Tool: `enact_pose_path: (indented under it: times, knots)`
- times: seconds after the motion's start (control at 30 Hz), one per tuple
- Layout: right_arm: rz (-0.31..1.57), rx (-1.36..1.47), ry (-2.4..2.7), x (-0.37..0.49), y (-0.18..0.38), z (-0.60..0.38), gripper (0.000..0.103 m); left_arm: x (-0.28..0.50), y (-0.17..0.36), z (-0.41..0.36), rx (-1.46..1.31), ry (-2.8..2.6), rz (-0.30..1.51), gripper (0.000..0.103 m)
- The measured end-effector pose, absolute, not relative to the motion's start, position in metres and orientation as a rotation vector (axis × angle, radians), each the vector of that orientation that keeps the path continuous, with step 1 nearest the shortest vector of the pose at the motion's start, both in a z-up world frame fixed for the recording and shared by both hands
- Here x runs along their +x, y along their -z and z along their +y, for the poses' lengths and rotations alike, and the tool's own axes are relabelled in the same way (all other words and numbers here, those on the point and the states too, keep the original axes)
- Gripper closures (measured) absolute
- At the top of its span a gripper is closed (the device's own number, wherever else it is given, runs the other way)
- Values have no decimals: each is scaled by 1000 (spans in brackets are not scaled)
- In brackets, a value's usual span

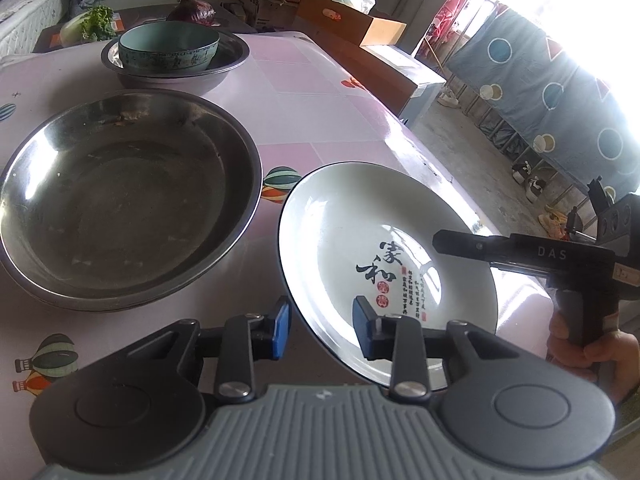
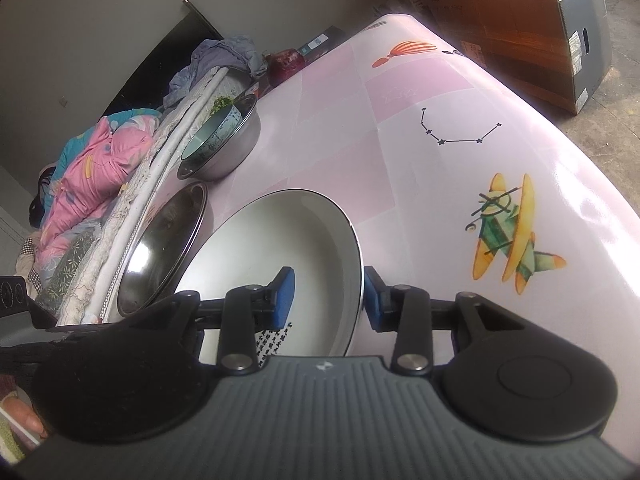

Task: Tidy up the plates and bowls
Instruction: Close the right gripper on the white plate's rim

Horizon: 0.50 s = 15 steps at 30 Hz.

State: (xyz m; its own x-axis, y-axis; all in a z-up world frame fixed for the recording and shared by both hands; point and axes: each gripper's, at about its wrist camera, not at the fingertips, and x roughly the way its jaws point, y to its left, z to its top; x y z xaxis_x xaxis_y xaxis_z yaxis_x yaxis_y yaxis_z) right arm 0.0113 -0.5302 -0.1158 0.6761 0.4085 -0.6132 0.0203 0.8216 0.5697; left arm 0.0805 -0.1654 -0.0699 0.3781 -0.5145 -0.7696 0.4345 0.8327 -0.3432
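Note:
A white plate point(image 1: 384, 256) with black calligraphy lies on the pink table; it also shows in the right wrist view point(image 2: 280, 248). My left gripper point(image 1: 320, 330) is open, its blue pads astride the plate's near rim. My right gripper point(image 2: 330, 298) is open too, its pads astride the opposite rim; it shows from the side in the left wrist view point(image 1: 460, 246). A large steel plate point(image 1: 128, 200) lies left of the white plate. Farther back a teal bowl point(image 1: 170, 46) sits inside a steel bowl point(image 1: 224, 68).
The pink patterned tablecloth point(image 2: 420, 128) covers the table; its right edge drops to the floor. Cardboard boxes point(image 1: 360, 24) stand beyond the table. A red cabbage point(image 1: 192, 10) and greens point(image 1: 96, 20) lie at the far end. Bedding point(image 2: 92, 168) lies beside the table.

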Motion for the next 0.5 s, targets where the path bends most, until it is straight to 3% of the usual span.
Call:
enact_pose_path:
  times: [0.5]
  knots:
    - [866,566,-251,-63,109,-478,67,34,67,-110,-46,666,1062,69]
